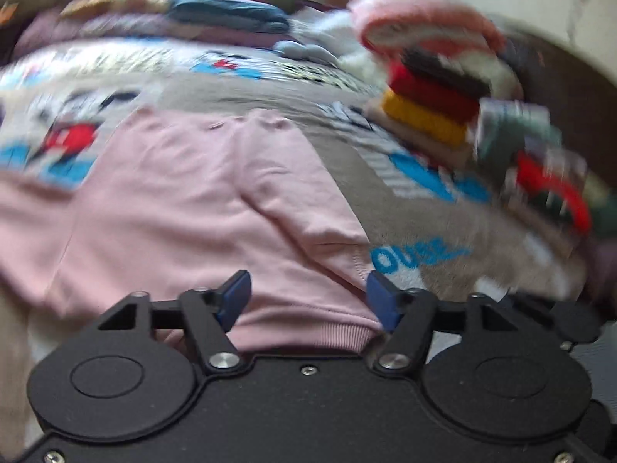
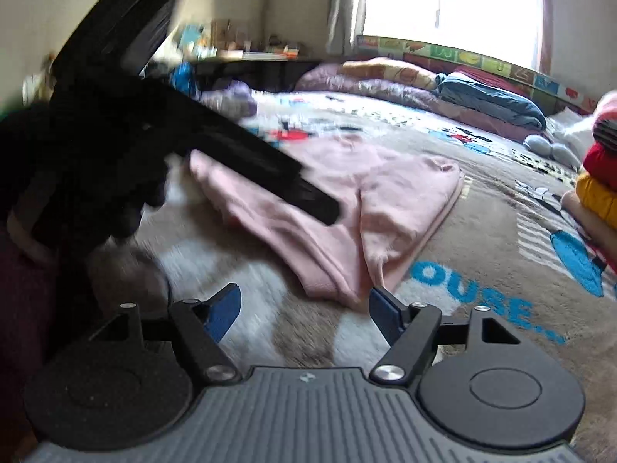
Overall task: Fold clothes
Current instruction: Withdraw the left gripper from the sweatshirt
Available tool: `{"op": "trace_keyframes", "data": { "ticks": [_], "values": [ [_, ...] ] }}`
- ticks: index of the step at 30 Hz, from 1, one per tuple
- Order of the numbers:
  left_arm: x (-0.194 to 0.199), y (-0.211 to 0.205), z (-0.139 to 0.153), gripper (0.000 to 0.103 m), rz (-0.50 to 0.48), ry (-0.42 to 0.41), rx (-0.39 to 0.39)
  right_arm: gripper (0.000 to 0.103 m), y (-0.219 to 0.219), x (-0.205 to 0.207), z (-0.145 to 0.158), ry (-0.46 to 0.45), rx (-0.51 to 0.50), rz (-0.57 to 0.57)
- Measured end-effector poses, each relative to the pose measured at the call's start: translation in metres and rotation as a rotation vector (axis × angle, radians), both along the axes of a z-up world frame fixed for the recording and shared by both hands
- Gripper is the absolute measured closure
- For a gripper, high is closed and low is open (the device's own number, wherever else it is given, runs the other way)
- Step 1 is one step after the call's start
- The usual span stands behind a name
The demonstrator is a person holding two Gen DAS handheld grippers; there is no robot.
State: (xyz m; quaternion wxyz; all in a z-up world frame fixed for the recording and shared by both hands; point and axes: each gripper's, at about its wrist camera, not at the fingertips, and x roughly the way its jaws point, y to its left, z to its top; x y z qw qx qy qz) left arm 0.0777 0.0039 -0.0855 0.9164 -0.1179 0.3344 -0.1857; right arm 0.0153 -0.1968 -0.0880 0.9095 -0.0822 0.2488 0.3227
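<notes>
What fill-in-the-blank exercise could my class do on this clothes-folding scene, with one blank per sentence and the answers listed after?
1. The garment lying on the bed is ____ in colour.
2. The blanket under it carries lettering printed in ____.
3. In the stack of folded clothes, the yellow piece lies directly under a ____ one.
4. The left gripper has its jaws ____, with the garment's ribbed hem in the gap.

Missing words: pink; blue; red; open
</notes>
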Motion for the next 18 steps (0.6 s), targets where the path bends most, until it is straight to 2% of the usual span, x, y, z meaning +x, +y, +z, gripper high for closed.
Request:
{"op": "trace_keyframes", "data": {
  "ticks": [2, 4, 6, 8, 12, 14, 16, 18],
  "values": [
    [-0.009, 0.025, 0.006, 0.025, 0.058, 0.010, -0.099, 0.030, -0.008, 0.001, 0.006, 0.026, 0.096, -0.016],
    [-0.017, 0.050, 0.014, 0.022, 0.121, 0.014, -0.187, 0.028, -0.019, 0.005, 0.012, 0.072, 0.220, -0.033],
    [-0.022, 0.073, 0.019, 0.020, 0.201, 0.012, -0.260, 0.022, -0.028, 0.012, 0.013, 0.126, 0.326, -0.061],
    [-0.024, 0.097, 0.020, 0.018, 0.283, 0.020, -0.336, 0.021, -0.030, 0.013, 0.013, 0.147, 0.362, -0.069],
    [-0.026, 0.146, 0.015, 0.018, 0.457, 0.056, -0.499, 0.024, -0.032, 0.013, 0.008, 0.181, 0.400, -0.060],
    [-0.026, 0.171, 0.004, 0.019, 0.564, 0.098, -0.580, 0.033, -0.029, 0.009, 0.008, 0.150, 0.359, -0.069],
    [-0.025, 0.190, -0.007, 0.019, 0.660, 0.116, -0.615, 0.043, -0.024, 0.004, 0.010, 0.123, 0.322, -0.064],
    [-0.019, 0.201, -0.018, 0.021, 0.705, 0.138, -0.642, 0.045, -0.019, 0.001, 0.009, 0.111, 0.286, -0.064]
  ]
}}
